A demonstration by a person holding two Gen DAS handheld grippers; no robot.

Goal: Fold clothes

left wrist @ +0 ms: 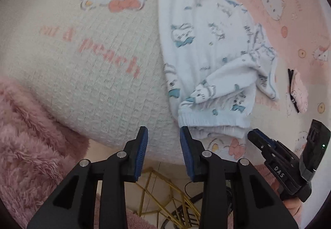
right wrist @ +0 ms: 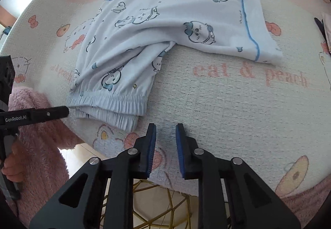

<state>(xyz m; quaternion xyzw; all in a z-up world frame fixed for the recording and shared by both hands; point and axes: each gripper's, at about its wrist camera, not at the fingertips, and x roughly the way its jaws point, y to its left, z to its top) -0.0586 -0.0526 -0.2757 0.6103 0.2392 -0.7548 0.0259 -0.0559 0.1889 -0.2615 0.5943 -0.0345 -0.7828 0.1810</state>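
Observation:
A pair of light blue pajama pants (right wrist: 165, 28) with cartoon prints and blue piping lies partly folded on the table; it also shows in the left wrist view (left wrist: 209, 51). Its elastic waistband (right wrist: 107, 104) faces the near edge. My left gripper (left wrist: 163, 132) is open and empty, its tips just left of the waistband's corner (left wrist: 215, 123); it shows from the side in the right wrist view (right wrist: 62, 112). My right gripper (right wrist: 165, 130) is open and empty over bare cloth, right of the waistband; it shows in the left wrist view (left wrist: 256, 136).
The table carries a pink and cream cartoon-print cloth (right wrist: 238, 104) with "eat & peach" lettering. A fluffy pink sleeve (left wrist: 24, 136) is at the near left. A small pink item with a black clip (left wrist: 296, 90) lies at the right. A gold wire frame (right wrist: 157, 204) shows below the table edge.

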